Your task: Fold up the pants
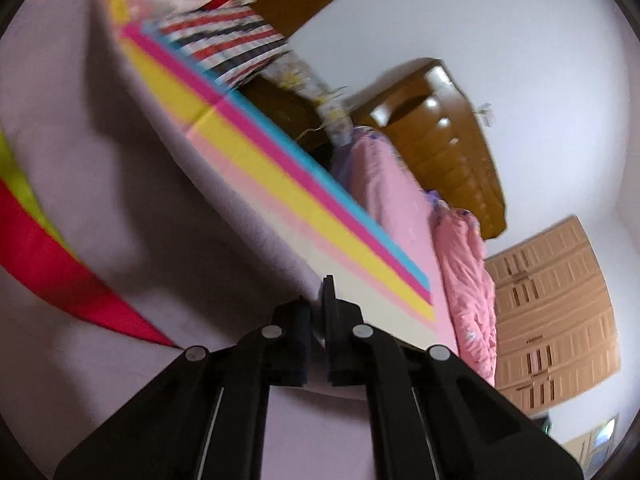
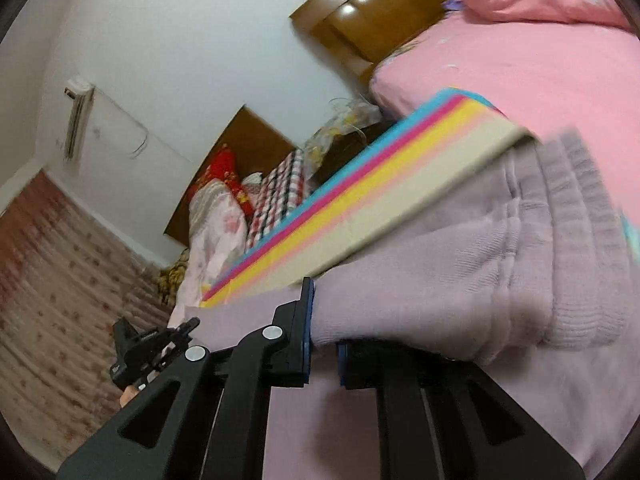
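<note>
Bed: a pink-sheeted mattress (image 2: 520, 80) fills the upper right of the right wrist view, with a brown wooden headboard (image 2: 376, 12) at 12 o'clock.
Striped mat: a mat (image 1: 280, 184) banded in cream, pink, yellow, magenta and blue runs diagonally across the bed from 11 o'clock toward 5 o'clock in the left wrist view.
Pants: pale lilac sweatpants (image 2: 460, 272) lie on the mat, spreading from the centre to 4 o'clock in the right wrist view; the ribbed waistband sits at 3 o'clock.
Quilt: a bunched pink quilt (image 1: 464, 280) lies at 4 o'clock in the left wrist view.
Wardrobe: light wood panelled doors (image 1: 556, 308) stand at 4 o'clock, past the quilt.
Checked fabric: red, white and dark plaid cloth (image 1: 224, 44) is piled at 11 o'clock.
Right gripper: the right gripper (image 2: 324, 332) at 6 o'clock is clenched on a fold of the pants.
Left gripper: the left gripper (image 1: 318, 320) at 6 o'clock is pinched together on the lilac cloth; the picture is blurred.
</note>
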`<state>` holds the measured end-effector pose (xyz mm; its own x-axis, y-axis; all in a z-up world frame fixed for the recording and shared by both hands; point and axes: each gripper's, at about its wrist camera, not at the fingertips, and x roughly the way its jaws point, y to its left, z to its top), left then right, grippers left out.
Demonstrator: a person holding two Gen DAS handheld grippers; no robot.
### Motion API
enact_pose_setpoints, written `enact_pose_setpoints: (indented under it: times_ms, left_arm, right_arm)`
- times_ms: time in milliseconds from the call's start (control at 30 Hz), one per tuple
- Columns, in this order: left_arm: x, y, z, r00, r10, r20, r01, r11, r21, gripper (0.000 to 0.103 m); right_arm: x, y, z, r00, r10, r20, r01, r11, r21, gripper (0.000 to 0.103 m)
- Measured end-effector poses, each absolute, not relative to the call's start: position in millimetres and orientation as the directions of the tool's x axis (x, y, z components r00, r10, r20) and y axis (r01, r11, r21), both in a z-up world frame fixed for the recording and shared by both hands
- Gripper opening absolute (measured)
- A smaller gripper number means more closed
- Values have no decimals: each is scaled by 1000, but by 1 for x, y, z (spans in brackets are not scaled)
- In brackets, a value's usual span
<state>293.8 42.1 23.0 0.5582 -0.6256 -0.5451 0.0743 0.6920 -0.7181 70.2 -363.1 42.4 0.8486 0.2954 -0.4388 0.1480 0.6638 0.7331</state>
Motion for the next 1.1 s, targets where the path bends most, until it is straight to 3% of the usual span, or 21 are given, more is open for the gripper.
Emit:
enact_pose_setpoints:
  times_ms: [100,167,233,300,333,400,533,567,600,767,833,867,900,967,1100]
  left_arm:
    - [228,39,73,671,-593,-445,258,749,-610,5]
    - [165,40,76,723,-568,-393,350,792,-500,5]
    - [117,37,48,726,-528,-442,375,841,-390,5]
    - [96,32,6,665,-492,-562,362,870,-333,6]
    - [92,35,-23,603,-490,-630,333,872,-359,6]
    - [93,45,-57,527,-506,-683,261,861,-436,7]
    - [96,53,-55,541,-549,-637,249,828,-502,13]
    - [101,56,-55,536,-557,-634,239,821,-518,20]
    - [98,60,-56,535,-556,-636,224,819,-528,34]
    - [104,83,-56,560,-573,-598,127,773,-622,48]
    - [111,90,-55,561,-584,-587,105,753,-649,44]
    - [115,91,-55,562,-583,-587,106,755,-647,18]
    - [119,91,-54,563,-573,-596,106,765,-635,9]
    - [119,95,-44,578,-589,-565,124,748,-652,7]
    - [86,99,10,684,-517,-514,207,814,-543,7]
  right_arm:
    - [41,-362,76,873,295,-389,40,751,659,11]
    - [12,-357,74,877,291,-384,12,784,621,11]
    - [-21,-353,41,858,296,-419,42,773,633,11]
    - [-51,-350,-7,822,290,-490,114,759,641,11]
    - [-61,-348,-30,800,290,-524,155,744,649,11]
    - [-74,-344,-62,778,307,-548,203,703,682,10]
    - [-91,-347,-66,809,280,-516,217,674,706,13]
    - [-96,-350,-67,810,286,-512,221,659,719,14]
    - [-100,-356,-67,815,288,-503,226,641,733,18]
    - [-119,-371,-73,845,267,-463,225,609,761,22]
    - [-117,-371,-77,851,256,-459,233,599,766,21]
    - [-116,-374,-79,855,245,-457,240,594,768,20]
    - [-116,-373,-76,857,233,-459,245,600,762,15]
    - [-112,-368,-60,859,189,-476,246,663,708,12]
    - [-119,-355,-26,878,190,-439,173,729,662,11]
